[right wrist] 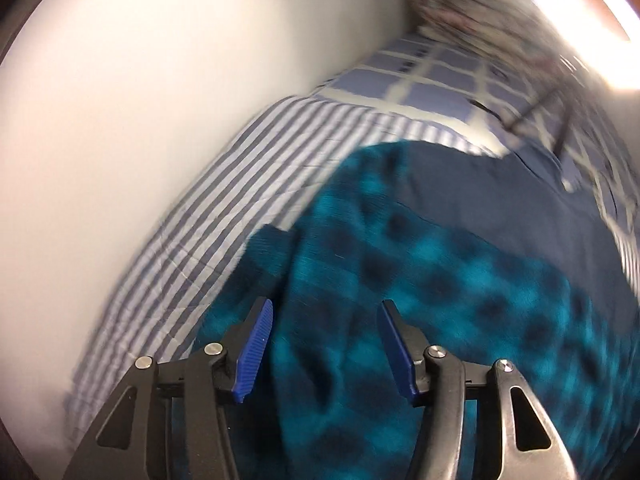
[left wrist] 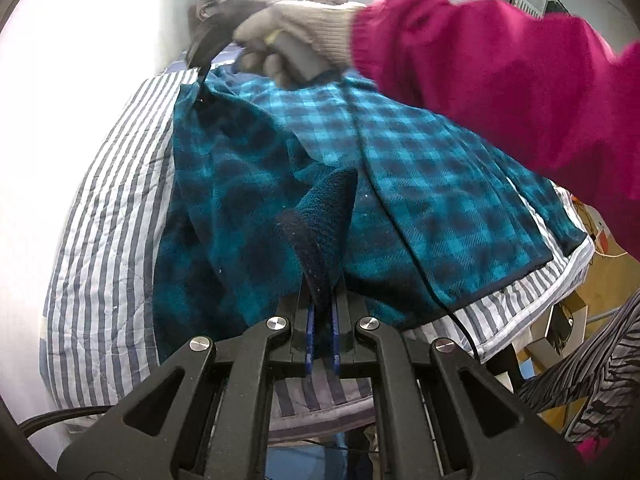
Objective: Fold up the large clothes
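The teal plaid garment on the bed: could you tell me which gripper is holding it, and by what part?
The left gripper is shut on a bunched fold of the teal plaid garment. The right gripper is open above it, holding nothing.

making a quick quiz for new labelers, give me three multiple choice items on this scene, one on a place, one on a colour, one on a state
1. Where does the plaid garment lie?
A. on the striped quilt
B. on a bare wooden floor
C. on a hanger

2. What colour is the person's sleeve?
A. yellow
B. magenta pink
C. white

3. How do the two grippers stand?
A. both open
B. both shut on fabric
C. left gripper shut on a fold of the garment, right gripper open

Answers:
1 A: striped bedding shows around the garment's edges.
2 B: the left wrist view shows the pink arm above the garment.
3 C: the left fingers pinch dark fleece, while the right fingers stand apart over the garment.
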`<move>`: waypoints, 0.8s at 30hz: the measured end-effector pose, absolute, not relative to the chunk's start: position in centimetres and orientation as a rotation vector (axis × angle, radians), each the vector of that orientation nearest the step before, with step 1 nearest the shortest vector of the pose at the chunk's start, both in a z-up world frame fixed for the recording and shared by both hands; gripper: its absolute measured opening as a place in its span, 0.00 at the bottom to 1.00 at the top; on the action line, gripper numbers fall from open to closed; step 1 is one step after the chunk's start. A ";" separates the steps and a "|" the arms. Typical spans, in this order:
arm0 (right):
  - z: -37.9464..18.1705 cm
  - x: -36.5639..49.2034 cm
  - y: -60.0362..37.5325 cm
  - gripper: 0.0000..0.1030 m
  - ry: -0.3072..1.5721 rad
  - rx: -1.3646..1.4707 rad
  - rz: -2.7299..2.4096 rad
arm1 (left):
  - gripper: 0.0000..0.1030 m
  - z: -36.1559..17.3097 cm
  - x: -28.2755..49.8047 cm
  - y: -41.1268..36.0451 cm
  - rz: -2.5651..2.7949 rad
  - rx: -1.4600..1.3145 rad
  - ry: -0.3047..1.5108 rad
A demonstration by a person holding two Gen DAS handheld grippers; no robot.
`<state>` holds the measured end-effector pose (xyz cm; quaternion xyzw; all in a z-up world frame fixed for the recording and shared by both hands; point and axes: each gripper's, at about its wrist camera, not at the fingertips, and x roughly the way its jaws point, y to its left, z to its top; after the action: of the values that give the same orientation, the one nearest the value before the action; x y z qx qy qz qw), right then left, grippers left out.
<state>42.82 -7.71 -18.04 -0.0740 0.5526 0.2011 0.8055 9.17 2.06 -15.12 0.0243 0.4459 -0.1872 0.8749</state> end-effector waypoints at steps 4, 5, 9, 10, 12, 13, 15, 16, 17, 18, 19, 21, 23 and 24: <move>-20.6 43.8 -5.5 0.05 1.227 -0.297 0.366 | 0.04 -15.8 9.4 2.4 -0.392 0.052 0.955; -20.7 44.2 -6.1 0.05 1.237 -0.246 0.368 | 0.04 -15.9 9.4 2.5 -0.392 0.049 0.961; -19.3 45.3 -11.3 0.02 1.210 0.100 0.451 | 0.04 -16.5 9.3 2.8 -0.390 0.038 0.976; -19.2 45.6 -12.6 0.02 1.193 0.193 0.479 | 0.04 -16.6 9.3 2.8 -0.389 0.039 0.978; -19.6 46.0 -15.3 0.02 1.150 0.339 0.497 | 0.04 -16.6 9.2 2.7 -0.388 0.048 0.976; -20.7 46.1 -16.6 0.02 1.166 0.362 0.446 | 0.04 -16.5 9.1 2.6 -0.389 0.049 0.974; -23.1 46.3 -17.2 0.02 1.266 0.260 0.316 | 0.04 -16.6 9.1 2.4 -0.392 0.055 0.979; -24.0 46.2 -17.0 0.07 1.300 0.142 0.244 | 0.04 -16.6 9.1 2.4 -0.392 0.057 0.979; -24.1 45.8 -16.8 0.08 1.295 0.050 0.197 | 0.04 -16.6 9.1 2.3 -0.393 0.057 0.979; -23.7 45.5 -16.7 0.16 1.270 0.024 0.182 | 0.04 -16.6 9.0 2.2 -0.394 0.058 0.977; -22.9 45.2 -16.7 0.25 1.238 0.027 0.185 | 0.04 -16.5 9.0 2.2 -0.395 0.062 0.975; -20.5 44.2 -16.0 0.25 1.139 0.036 0.215 | 0.04 -16.6 8.9 2.0 -0.400 0.070 0.975; -18.8 43.3 -14.2 0.25 1.083 0.042 0.353 | 0.04 -16.6 8.9 1.7 -0.402 0.074 0.975; -18.3 42.9 -13.0 0.23 1.078 0.026 0.404 | 0.04 -16.5 8.8 1.6 -0.403 0.077 0.974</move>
<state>42.87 -12.97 -18.34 0.0125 0.5098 0.1912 0.8387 8.85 1.63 -16.54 0.0366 0.4648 -0.1922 0.8635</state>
